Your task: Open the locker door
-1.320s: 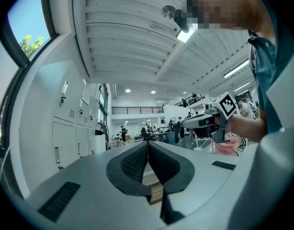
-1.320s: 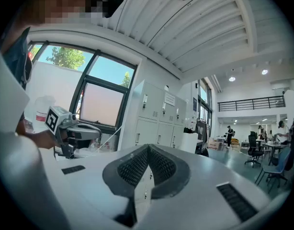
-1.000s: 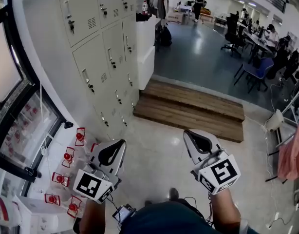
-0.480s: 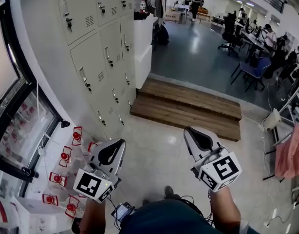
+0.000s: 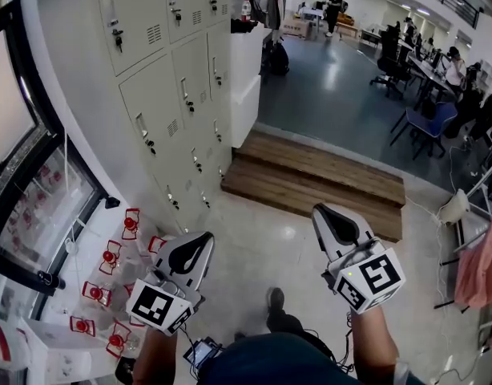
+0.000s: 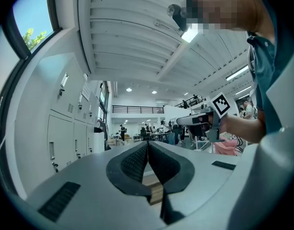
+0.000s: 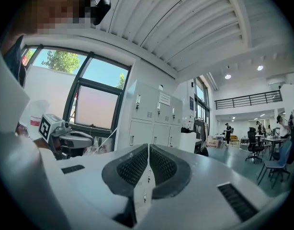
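A bank of pale grey lockers [image 5: 162, 95] fills the upper left of the head view, each door shut, with a small upright handle [image 5: 142, 125] and a vent. My left gripper [image 5: 203, 239] hangs low, right of the lockers' foot and well short of them, jaws shut on nothing. My right gripper [image 5: 320, 212] is level with it further right, also shut and empty. In the left gripper view the pads meet [image 6: 148, 146], with the lockers [image 6: 61, 128] at the left. In the right gripper view the gripper [image 7: 148, 148] points level toward the lockers [image 7: 154, 116].
A low wooden step [image 5: 318, 179] lies ahead across the pale floor. Several red objects [image 5: 110, 259] sit on the floor by the window [image 5: 22, 175] at the left. A white counter [image 5: 244, 62] adjoins the lockers. Desks, chairs and people [image 5: 422, 62] fill the far right.
Both grippers have shifted a little rightward and lower in the head view and stay shut. The person's foot has stepped forward between them.
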